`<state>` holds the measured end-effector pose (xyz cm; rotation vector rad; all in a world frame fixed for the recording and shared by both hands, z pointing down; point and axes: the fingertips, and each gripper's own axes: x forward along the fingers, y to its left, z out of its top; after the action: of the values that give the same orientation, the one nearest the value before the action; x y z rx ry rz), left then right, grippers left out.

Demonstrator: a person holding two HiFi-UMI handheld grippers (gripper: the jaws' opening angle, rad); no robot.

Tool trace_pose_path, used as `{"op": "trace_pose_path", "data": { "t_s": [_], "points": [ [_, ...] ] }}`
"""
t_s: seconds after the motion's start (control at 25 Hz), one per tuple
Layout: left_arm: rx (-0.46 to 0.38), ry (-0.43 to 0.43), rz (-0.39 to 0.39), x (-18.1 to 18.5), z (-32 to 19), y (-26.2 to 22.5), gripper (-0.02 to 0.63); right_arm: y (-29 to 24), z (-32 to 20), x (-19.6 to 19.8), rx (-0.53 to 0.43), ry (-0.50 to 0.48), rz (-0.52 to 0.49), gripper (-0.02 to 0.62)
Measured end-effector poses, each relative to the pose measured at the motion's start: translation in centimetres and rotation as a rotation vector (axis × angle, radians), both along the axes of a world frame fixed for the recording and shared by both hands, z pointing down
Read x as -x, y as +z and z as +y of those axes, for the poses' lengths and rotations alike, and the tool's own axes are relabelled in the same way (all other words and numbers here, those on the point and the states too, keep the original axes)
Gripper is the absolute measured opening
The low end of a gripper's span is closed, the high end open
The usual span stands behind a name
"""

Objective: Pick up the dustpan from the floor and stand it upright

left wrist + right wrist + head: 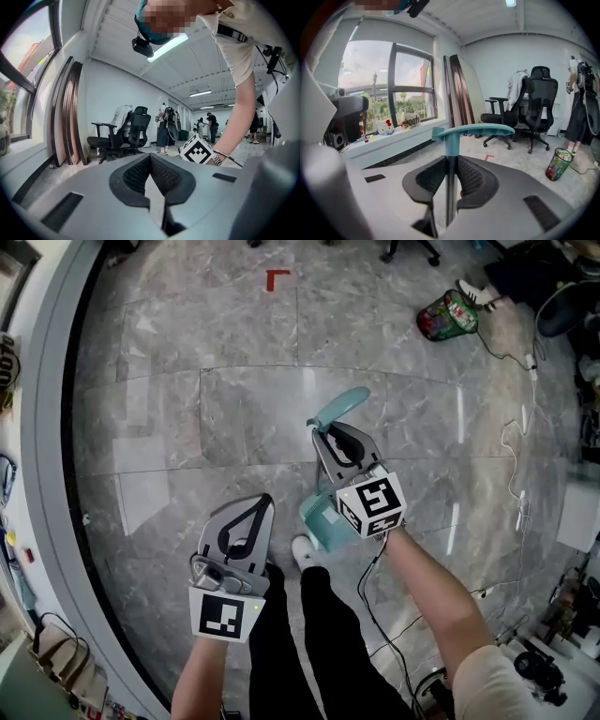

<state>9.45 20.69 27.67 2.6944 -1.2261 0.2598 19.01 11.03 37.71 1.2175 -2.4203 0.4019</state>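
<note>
We count one teal plastic dustpan (339, 407) with a curved grip. Our right gripper (328, 434) pinches its thin shaft; left of it, our left gripper (263, 502) has its ribbed jaws pressed together.

A grey marble floor (234, 409) is shining under the long ceiling lamps (174, 43), and a small red corner mark (277, 278) is lying on it. White walls (501, 65) are closing the room. A large window (389, 89) is letting daylight in above a white sill (398, 140). Tall boards (457, 93) are leaning against the wall beside it. Two black office chairs (539, 103) are standing near them, and a colourful bin (558, 164) is standing on the floor. Thin cables (522, 505) are running across the floor.
</note>
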Motion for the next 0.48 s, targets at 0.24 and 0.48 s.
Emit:
{"op": "trace_pose_path", "data": {
  "t_s": [0.24, 0.48],
  "points": [
    [-0.024, -0.046, -0.005, -6.7, 7.4, -2.3, 0.011, -4.1, 8.9, -7.3, -0.103, 0.014, -0.085, 0.091],
    [-0.055, -0.192, 0.049, -14.3, 13.5, -5.3, 0.011, -6.2, 18.0, -8.5, -0.168, -0.202, -0.097, 0.091]
  ]
}}
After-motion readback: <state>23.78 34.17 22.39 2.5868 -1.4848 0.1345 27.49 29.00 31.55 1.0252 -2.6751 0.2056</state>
